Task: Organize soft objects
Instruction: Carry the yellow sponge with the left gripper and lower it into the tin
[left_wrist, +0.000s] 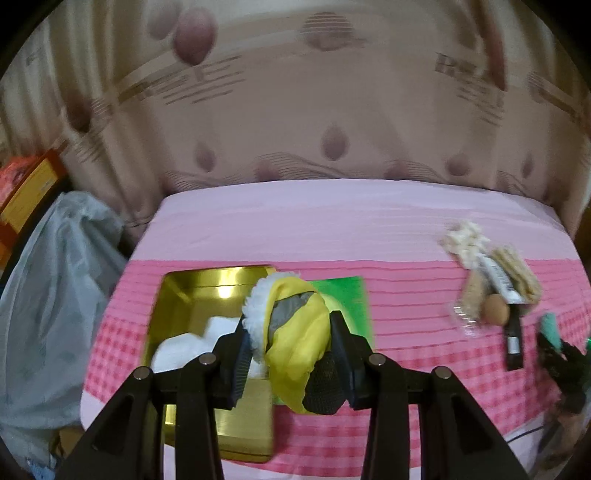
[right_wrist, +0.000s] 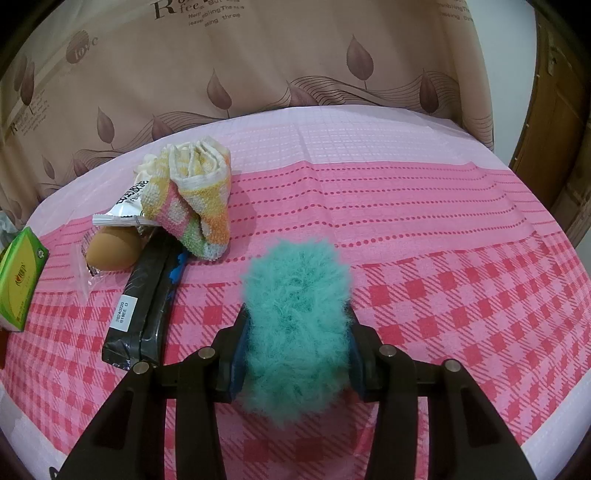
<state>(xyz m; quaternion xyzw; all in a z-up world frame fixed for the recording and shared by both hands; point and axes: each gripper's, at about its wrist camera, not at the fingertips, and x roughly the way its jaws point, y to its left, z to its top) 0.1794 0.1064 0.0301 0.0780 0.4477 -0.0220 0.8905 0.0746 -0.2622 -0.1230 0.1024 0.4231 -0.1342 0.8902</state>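
Observation:
My left gripper (left_wrist: 288, 332) is shut on a yellow and grey plush slipper (left_wrist: 295, 332) with a white fleece cuff, held above the right edge of a gold tin (left_wrist: 192, 295). White soft cloth (left_wrist: 192, 343) lies inside the tin. My right gripper (right_wrist: 295, 332) is shut on a fluffy teal ball (right_wrist: 295, 325) above the pink checked tablecloth (right_wrist: 443, 277). The same teal ball (left_wrist: 552, 326) and right gripper show at the right edge of the left wrist view. A folded pastel towel (right_wrist: 195, 195) lies at the back left in the right wrist view.
A green box (right_wrist: 22, 273) lies at the table's left edge, also seen behind the slipper as a green box (left_wrist: 347, 299). Near the towel are a brown egg-shaped sponge (right_wrist: 110, 247), a white snack packet (right_wrist: 125, 206) and a black flat package (right_wrist: 140, 314). A grey plastic bag (left_wrist: 55, 295) stands left of the table.

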